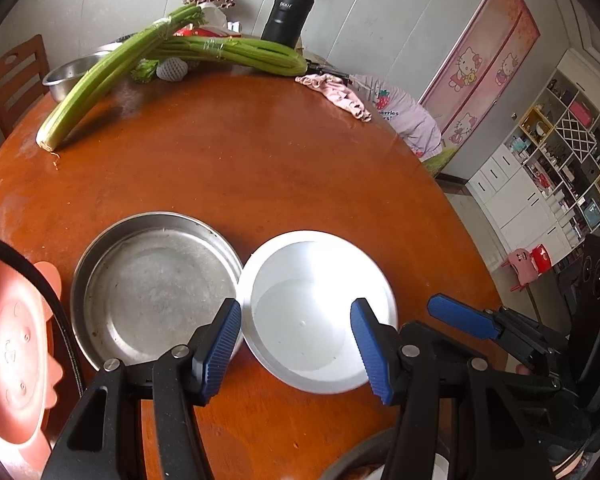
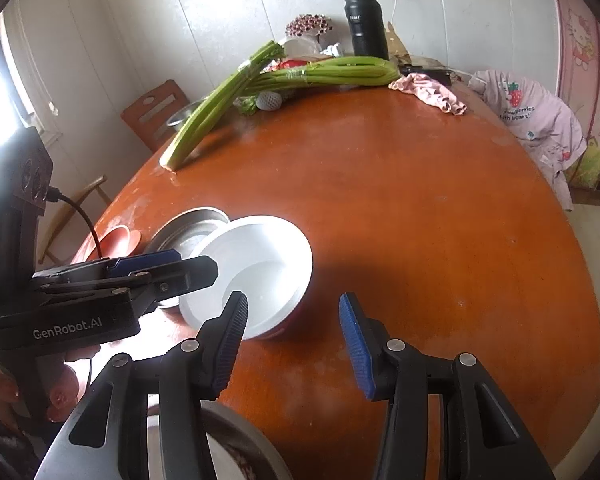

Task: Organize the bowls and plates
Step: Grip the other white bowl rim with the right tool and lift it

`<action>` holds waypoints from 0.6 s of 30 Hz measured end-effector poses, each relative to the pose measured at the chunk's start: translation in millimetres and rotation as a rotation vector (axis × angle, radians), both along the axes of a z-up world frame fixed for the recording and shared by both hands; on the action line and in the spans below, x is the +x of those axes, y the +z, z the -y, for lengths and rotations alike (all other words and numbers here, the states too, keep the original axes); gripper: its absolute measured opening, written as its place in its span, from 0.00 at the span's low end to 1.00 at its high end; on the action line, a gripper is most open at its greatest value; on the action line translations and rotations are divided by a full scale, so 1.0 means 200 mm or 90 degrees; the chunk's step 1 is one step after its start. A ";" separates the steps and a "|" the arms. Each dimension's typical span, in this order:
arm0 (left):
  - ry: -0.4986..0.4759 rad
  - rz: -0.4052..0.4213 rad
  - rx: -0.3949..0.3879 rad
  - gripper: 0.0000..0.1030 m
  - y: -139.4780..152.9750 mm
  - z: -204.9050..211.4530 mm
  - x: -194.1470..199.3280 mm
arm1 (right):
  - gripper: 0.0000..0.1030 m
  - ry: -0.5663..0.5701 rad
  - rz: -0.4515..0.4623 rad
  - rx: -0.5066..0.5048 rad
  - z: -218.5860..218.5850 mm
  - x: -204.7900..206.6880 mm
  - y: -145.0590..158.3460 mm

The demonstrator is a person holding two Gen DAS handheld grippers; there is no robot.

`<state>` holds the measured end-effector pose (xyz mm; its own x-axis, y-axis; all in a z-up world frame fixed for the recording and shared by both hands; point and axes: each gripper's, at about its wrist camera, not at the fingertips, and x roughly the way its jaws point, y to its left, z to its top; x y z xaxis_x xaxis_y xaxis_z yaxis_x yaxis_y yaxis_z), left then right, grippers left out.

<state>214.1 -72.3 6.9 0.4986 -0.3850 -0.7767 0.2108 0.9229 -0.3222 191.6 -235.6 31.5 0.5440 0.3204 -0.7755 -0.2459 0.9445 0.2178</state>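
Note:
A white bowl (image 1: 316, 312) with a red outside sits on the round orange table (image 1: 260, 160), touching a flat steel pan (image 1: 156, 292) on its left. A pink animal-shaped plate (image 1: 12, 352) lies further left. My left gripper (image 1: 296, 320) hovers open above the white bowl, with nothing between its fingers. A blue finger (image 1: 460, 316) of my right gripper shows just right of the bowl. In the right wrist view my right gripper (image 2: 292, 308) stands open and empty beside the white bowl (image 2: 256, 276), with the left gripper (image 2: 188, 264) over the bowl and the steel pan (image 2: 196, 228) behind it.
Celery bunches (image 1: 112, 68), a black flask (image 1: 288, 12), a metal basin (image 1: 72, 72) and a pink cloth (image 1: 336, 92) lie along the far side. A wooden chair (image 1: 16, 76) stands at the left. A metal bowl (image 2: 236, 440) sits at the near edge.

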 end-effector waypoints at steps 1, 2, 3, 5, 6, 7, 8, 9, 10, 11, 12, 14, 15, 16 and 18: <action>0.003 -0.002 0.004 0.55 -0.01 0.00 0.01 | 0.48 0.002 -0.004 -0.003 -0.01 0.01 -0.01; 0.002 -0.008 0.001 0.55 -0.02 -0.01 0.02 | 0.48 0.004 -0.011 -0.005 -0.02 0.03 -0.03; 0.001 -0.012 -0.005 0.55 -0.03 -0.01 0.03 | 0.48 0.007 -0.017 -0.006 -0.04 0.03 -0.04; -0.005 -0.019 -0.013 0.55 -0.05 -0.01 0.05 | 0.48 0.012 -0.028 -0.004 -0.05 0.05 -0.07; -0.007 -0.017 -0.011 0.55 -0.04 0.00 0.05 | 0.48 0.016 -0.031 -0.001 -0.06 0.06 -0.08; -0.008 -0.013 -0.009 0.55 -0.04 0.00 0.05 | 0.48 0.018 -0.032 -0.001 -0.07 0.06 -0.08; -0.011 -0.012 -0.010 0.55 -0.04 0.00 0.06 | 0.48 0.019 -0.032 -0.001 -0.07 0.07 -0.08; -0.013 -0.011 -0.011 0.55 -0.03 0.00 0.06 | 0.48 0.021 -0.032 -0.001 -0.08 0.07 -0.08; -0.017 -0.008 -0.014 0.55 -0.03 0.01 0.05 | 0.48 0.023 -0.032 -0.001 -0.08 0.07 -0.08; -0.017 -0.006 -0.014 0.55 -0.02 0.01 0.05 | 0.48 0.024 -0.030 0.000 -0.08 0.07 -0.08; -0.016 -0.006 -0.012 0.55 -0.02 0.01 0.05 | 0.48 0.026 -0.028 -0.002 -0.09 0.07 -0.08; -0.014 -0.012 -0.009 0.55 -0.03 0.00 0.06 | 0.48 0.028 -0.028 -0.006 -0.10 0.08 -0.08; -0.014 -0.014 -0.010 0.55 -0.04 0.00 0.06 | 0.48 0.029 -0.029 -0.002 -0.10 0.08 -0.08; -0.015 -0.015 -0.008 0.55 -0.04 0.00 0.07 | 0.48 0.028 -0.028 -0.001 -0.10 0.08 -0.08; -0.015 -0.016 -0.004 0.55 -0.05 0.01 0.07 | 0.48 0.027 -0.028 -0.001 -0.11 0.08 -0.09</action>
